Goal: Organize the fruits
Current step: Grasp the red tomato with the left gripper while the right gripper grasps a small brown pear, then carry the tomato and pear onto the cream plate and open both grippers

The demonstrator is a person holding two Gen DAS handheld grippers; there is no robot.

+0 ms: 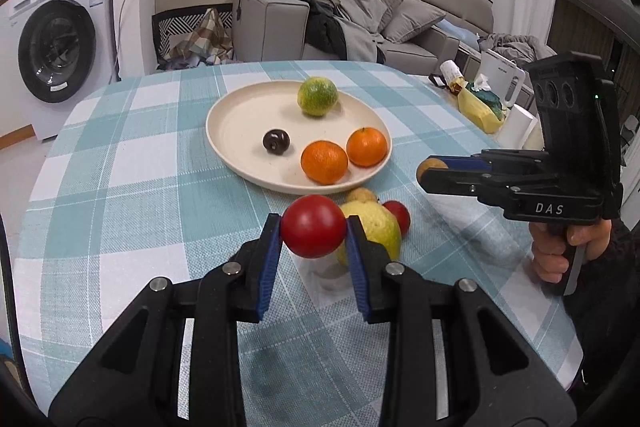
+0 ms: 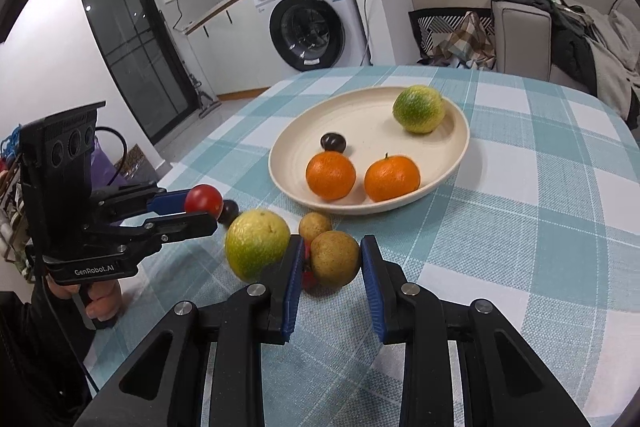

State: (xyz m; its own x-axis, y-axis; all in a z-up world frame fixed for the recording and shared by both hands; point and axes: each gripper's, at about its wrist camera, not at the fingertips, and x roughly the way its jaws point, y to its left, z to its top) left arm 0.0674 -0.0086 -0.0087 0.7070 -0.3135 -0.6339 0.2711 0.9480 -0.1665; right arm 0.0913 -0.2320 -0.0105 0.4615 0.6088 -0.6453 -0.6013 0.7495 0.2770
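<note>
- The left gripper [image 1: 313, 227] had its blue-padded jaws pinched on a round red tomato [image 1: 313, 225], which was held clear above the tabletop [image 1: 120, 187], a surface covered in a teal-and-white checked cloth.
- The right gripper [image 2: 329, 258] had its jaws clamped on a small brown, speckled round fruit [image 2: 335, 259], which was also raised off the cloth; a hand [image 1: 560, 247] gripped that tool's handle in the left wrist view.
- A round cream plate [image 1: 240, 119] sat on the tabletop beyond both grippers and carried four fruits: a green-yellow citrus [image 1: 317, 96] at its far side, two orange mandarins [image 1: 324, 163] [image 1: 367, 147] side by side near its front rim, and a small dark, glossy fruit [image 1: 276, 141] to their left.
- Loose fruit lay on the cloth just in front of the plate: a large yellow-green citrus [image 2: 257, 243], a second small brown fruit [image 2: 315, 225] beside it, and a small red tomato [image 1: 398, 215] close against the citrus.
- A second small dark fruit [image 2: 229, 211] lay on the cloth just behind the held tomato in the right wrist view.
- A white front-loading washing machine [image 2: 308, 15] and a grey sofa [image 1: 400, 15] heaped with clothes stood behind the tabletop.
</note>
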